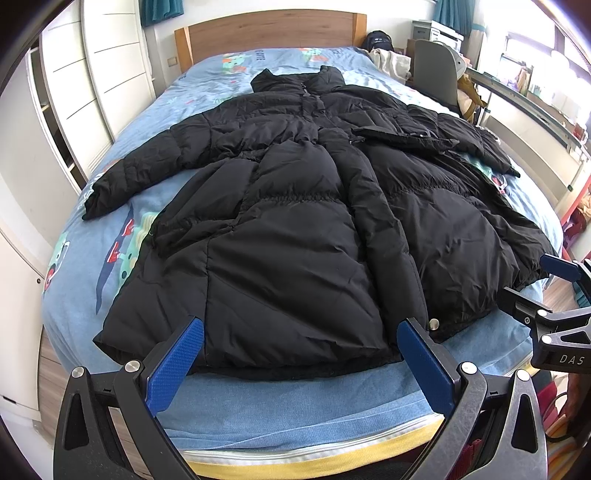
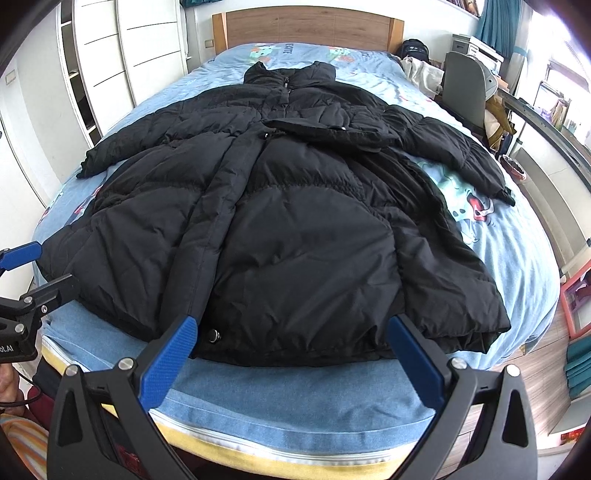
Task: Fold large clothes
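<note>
A black coat (image 1: 295, 221) lies spread flat on the bed (image 1: 295, 413), front up, collar at the far end by the headboard (image 1: 269, 33) and hem nearest the tongs. The left tongs (image 1: 299, 343) hover at the hem, spread wide apart and gripping nothing. Beside them, the right tongs (image 2: 291, 341) are likewise wide apart over the hem, just past a snap button (image 2: 213, 336). Both sleeves lie out to the sides.

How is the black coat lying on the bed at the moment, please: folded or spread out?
Spread out, unfolded: the black coat lies flat on the bed, both sleeves stretched sideways, collar toward the headboard.
</note>
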The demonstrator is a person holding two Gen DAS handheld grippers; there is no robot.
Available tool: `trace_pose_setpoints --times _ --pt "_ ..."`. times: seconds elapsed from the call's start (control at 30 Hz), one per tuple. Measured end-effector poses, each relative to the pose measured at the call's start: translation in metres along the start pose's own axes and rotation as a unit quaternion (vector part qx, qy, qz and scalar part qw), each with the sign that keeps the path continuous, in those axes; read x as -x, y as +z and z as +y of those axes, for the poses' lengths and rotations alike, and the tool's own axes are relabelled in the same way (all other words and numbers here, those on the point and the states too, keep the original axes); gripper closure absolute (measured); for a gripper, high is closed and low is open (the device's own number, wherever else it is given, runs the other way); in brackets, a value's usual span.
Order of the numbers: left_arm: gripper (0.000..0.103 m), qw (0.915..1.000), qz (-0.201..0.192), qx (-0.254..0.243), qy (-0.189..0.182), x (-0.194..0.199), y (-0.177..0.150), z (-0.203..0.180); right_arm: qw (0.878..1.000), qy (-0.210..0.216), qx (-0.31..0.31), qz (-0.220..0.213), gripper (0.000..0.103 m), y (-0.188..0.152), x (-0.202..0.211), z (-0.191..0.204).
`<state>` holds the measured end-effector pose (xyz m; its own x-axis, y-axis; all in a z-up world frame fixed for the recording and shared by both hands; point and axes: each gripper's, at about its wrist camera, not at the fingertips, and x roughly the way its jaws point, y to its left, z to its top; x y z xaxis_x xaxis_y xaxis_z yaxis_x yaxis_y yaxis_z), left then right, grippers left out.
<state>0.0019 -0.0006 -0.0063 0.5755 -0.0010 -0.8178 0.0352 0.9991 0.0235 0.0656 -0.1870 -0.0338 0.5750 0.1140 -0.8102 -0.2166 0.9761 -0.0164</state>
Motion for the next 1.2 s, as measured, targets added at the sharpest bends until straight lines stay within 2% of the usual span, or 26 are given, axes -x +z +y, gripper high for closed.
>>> trace_pose_setpoints --times 0.77,1.2 --pt "0.000 0.9996 0.011 0.024 -0.004 -0.003 -0.003 0.013 1.000 0.007 0.009 0.009 0.000 -0.001 -0.005 0.005" --pt "0.000 0.9991 0.022 0.034 0.007 -0.008 -0.004 0.019 1.000 0.010 0.010 0.019 0.000 -0.001 -0.010 0.006"
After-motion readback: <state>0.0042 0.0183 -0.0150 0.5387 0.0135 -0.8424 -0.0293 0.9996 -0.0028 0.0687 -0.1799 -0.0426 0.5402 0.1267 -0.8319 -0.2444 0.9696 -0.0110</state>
